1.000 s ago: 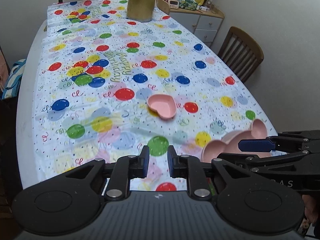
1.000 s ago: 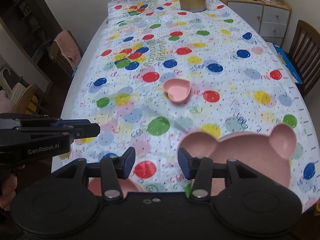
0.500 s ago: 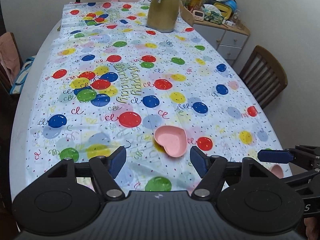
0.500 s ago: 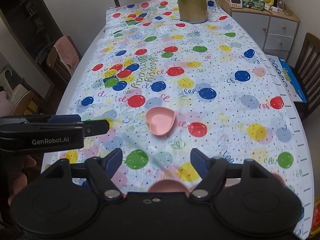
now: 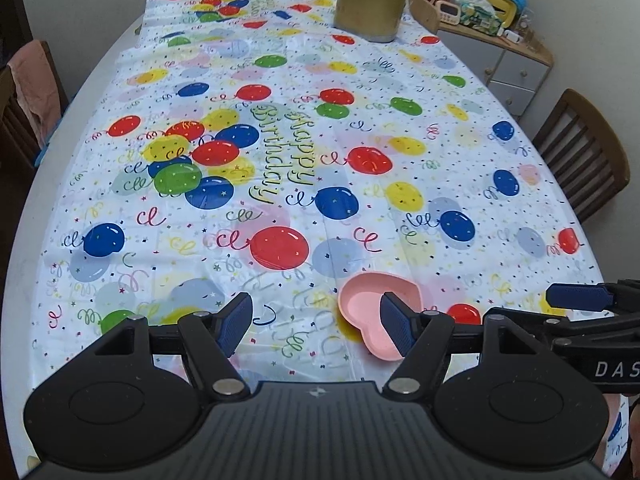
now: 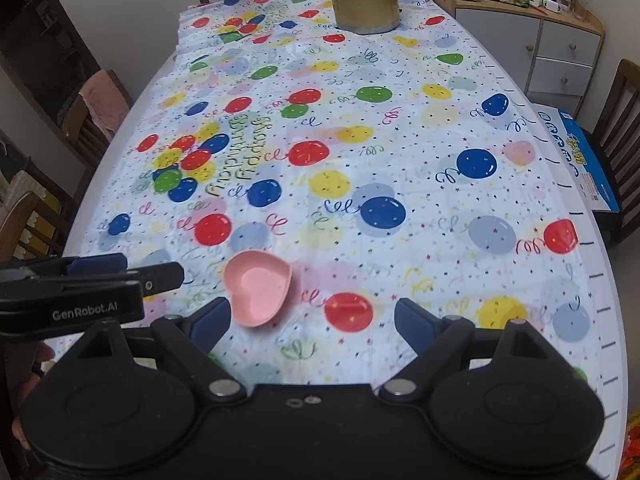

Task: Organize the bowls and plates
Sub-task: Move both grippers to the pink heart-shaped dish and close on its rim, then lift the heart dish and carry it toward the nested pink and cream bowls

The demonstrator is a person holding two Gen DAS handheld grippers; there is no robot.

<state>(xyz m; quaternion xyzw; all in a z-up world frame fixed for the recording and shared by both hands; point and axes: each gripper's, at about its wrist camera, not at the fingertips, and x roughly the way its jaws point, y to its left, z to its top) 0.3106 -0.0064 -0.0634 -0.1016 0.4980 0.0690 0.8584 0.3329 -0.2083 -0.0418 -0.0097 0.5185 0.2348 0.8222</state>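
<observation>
A pink heart-shaped bowl (image 5: 360,306) lies empty on the balloon-print tablecloth (image 5: 280,140), near the table's front. My left gripper (image 5: 316,322) hangs open just above the cloth, its right finger in front of the bowl's right lobe and nothing between the pads. In the right wrist view the same bowl (image 6: 258,292) sits just ahead of the left finger of my right gripper (image 6: 312,320), whose jaws are opening wide with only cloth between them. Each gripper shows in the other's view: the right gripper (image 5: 552,308) at the right, the left gripper (image 6: 132,270) at the left.
A gold jug (image 5: 368,0) stands at the table's far end. A cluttered cabinet (image 6: 560,40) lies beyond the far right corner. Wooden chairs (image 5: 580,160) flank the table; one at the right holds a blue box (image 6: 576,160), one at the left a pink cloth (image 6: 104,96).
Both grippers have advanced over the table and dropped lower, and both have opened. The bear-shaped pink plate has slipped out of view beneath them. The heart bowl now lies right at the fingertips.
</observation>
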